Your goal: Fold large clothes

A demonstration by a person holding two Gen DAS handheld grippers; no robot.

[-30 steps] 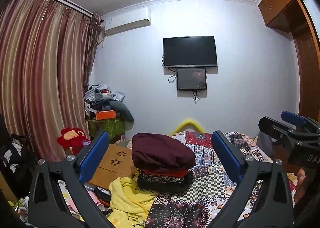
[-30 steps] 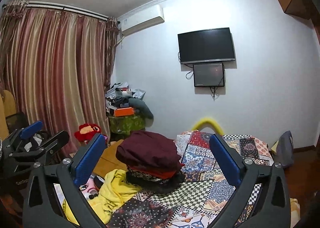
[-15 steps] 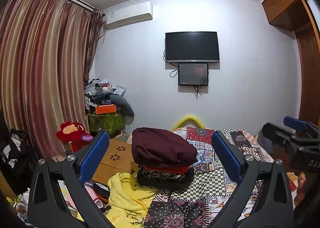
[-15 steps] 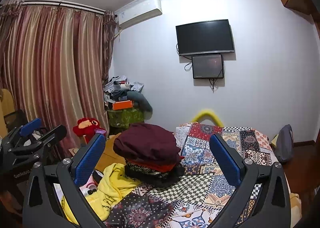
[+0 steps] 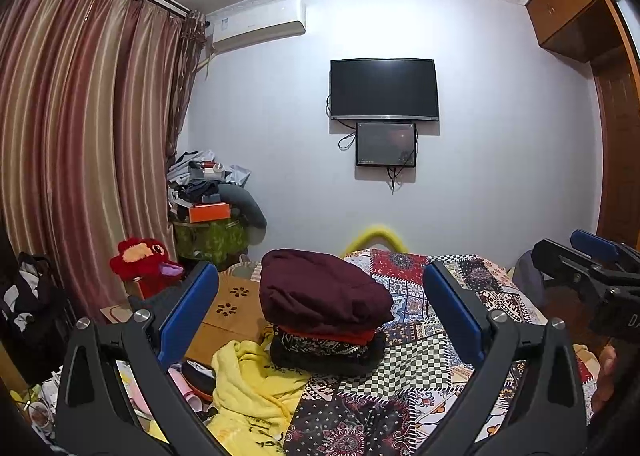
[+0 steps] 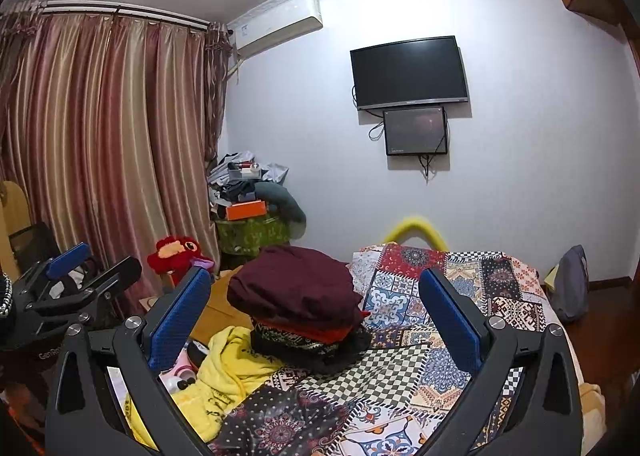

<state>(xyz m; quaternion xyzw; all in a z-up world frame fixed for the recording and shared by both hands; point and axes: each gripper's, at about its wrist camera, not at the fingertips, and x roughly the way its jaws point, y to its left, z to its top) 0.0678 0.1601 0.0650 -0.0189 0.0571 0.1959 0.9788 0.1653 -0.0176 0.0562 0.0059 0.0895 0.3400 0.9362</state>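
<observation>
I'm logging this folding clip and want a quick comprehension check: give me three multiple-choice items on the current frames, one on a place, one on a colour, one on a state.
1. Where does the yellow garment lie?
A. on top of the folded stack
B. on the bed beside the folded stack, toward the curtain side
C. draped over the wall screen

2. What colour is the top garment of the folded stack?
A. dark maroon
B. white
C. bright green

3. How do the left gripper and right gripper stand?
A. both shut on cloth
B. left shut, right open
C. both open, holding nothing

Answers: 1 B, it lies crumpled next to the stack at the bed's near left edge; 2 A, the topmost fold is maroon above a red layer; 3 C, each view shows blue pads spread wide with nothing between them.
</observation>
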